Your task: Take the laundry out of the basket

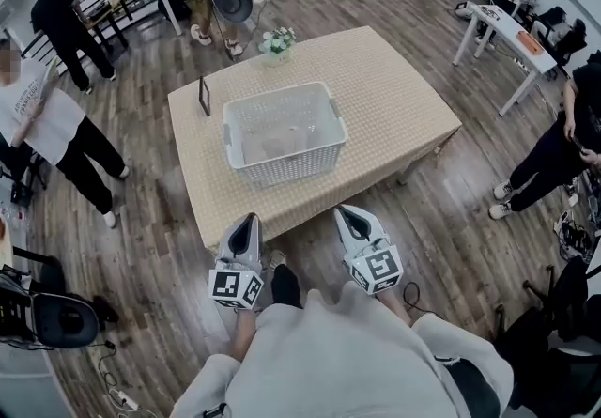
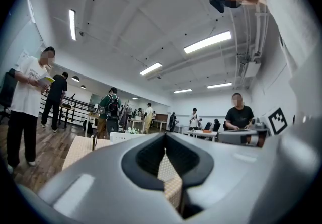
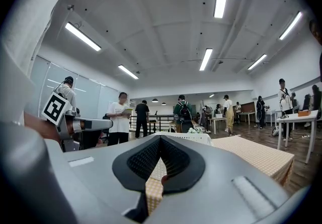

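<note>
A white slatted laundry basket (image 1: 284, 136) stands in the middle of a table (image 1: 394, 97) covered in beige checked cloth. Something pale lies inside it; I cannot make out what. Both grippers hover side by side at the table's near edge, short of the basket and pointing level at it. My left gripper (image 1: 250, 220) is shut and holds nothing; in its own view the left gripper (image 2: 165, 140) points past the basket's rim (image 2: 127, 137). The right gripper (image 1: 346, 212) is shut and holds nothing; in its own view the right gripper (image 3: 160, 140) faces the basket's top (image 3: 190, 138).
A small pot of flowers (image 1: 277, 42) sits at the table's far edge, and a dark upright stand (image 1: 204, 96) left of the basket. Several people stand around the room. White tables (image 1: 507, 26) are at the far right, black equipment (image 1: 58, 320) at the near left.
</note>
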A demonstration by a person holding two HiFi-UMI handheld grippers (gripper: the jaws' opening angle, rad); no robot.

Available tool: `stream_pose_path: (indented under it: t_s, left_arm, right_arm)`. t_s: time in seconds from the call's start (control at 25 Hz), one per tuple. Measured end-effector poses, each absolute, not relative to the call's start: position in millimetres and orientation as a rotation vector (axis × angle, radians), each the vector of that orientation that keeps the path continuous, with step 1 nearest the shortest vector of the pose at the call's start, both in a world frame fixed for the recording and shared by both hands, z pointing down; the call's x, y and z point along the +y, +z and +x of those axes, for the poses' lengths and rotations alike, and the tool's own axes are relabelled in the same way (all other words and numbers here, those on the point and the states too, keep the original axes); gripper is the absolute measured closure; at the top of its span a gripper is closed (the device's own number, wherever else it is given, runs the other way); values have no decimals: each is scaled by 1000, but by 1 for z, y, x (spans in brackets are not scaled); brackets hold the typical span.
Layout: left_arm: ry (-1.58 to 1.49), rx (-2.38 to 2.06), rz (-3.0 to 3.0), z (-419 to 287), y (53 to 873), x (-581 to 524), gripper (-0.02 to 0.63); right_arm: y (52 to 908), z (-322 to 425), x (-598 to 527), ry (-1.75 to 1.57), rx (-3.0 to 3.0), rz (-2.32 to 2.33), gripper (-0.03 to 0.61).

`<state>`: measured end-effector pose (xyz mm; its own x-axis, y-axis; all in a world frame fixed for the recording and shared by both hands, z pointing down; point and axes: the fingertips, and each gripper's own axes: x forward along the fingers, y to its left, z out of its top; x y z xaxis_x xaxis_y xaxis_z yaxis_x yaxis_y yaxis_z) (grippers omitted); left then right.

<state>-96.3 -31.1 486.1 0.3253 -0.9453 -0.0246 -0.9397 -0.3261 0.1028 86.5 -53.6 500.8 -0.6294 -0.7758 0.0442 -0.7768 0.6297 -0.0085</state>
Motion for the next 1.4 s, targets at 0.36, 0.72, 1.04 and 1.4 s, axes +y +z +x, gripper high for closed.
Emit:
stream_pose_path:
  t_s: [0.36, 0.72, 1.04, 1.4]
  left_arm:
    - [-148, -1768, 2509, -185, 470, -131, 603]
    - [-159, -1697, 2548, -231, 465, -217, 603]
    - [-126, -1686, 2541, -241, 471, -256, 603]
    - [-101, -1785, 2464, -242, 472, -282, 603]
  right_arm:
    - [481, 7, -151, 21, -2787, 1382, 580]
    - [470, -35, -228, -4, -2732, 1480, 580]
    - [475, -27, -261, 47, -2695, 1562, 580]
    - [466, -22, -303, 61, -2747, 1493, 580]
